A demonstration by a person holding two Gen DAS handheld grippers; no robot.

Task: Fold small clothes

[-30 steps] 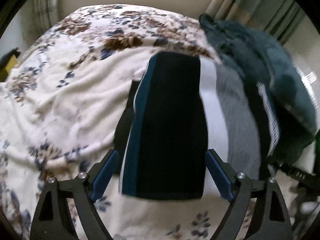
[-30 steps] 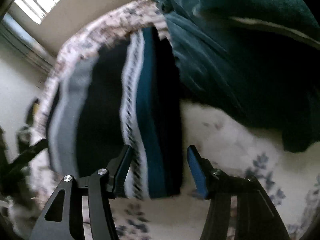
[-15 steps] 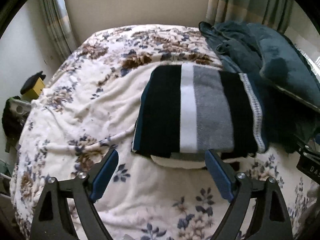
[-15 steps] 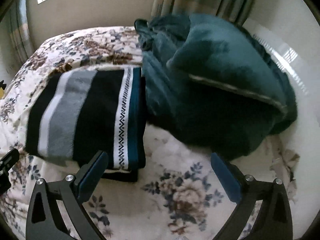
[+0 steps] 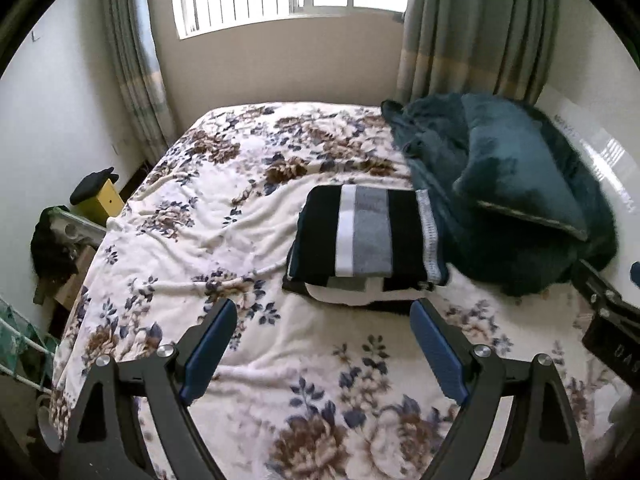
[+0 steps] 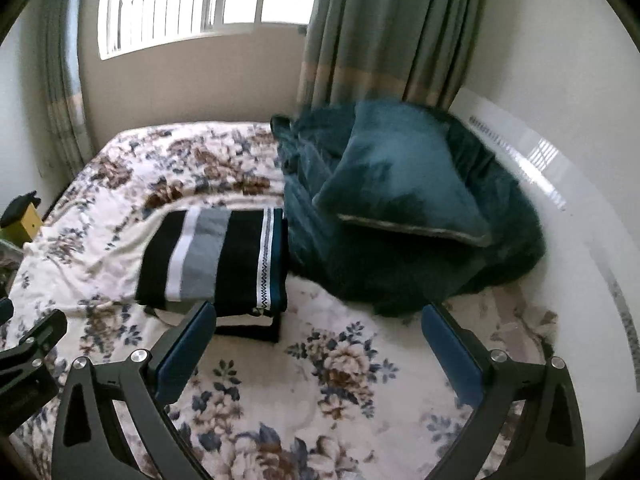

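On floral bedspread [image 5: 224, 240] we see folded striped sweater [image 5: 366, 236] touching teal blanket [image 5: 520, 248]; our left gripper [image 5: 324, 324] and right gripper [image 6: 320, 324] both spread wide, grasping nothing.

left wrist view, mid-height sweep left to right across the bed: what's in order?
Yellow box beside the bed → floral blanket → folded striped sweater → teal pillow on the teal bedding heap.
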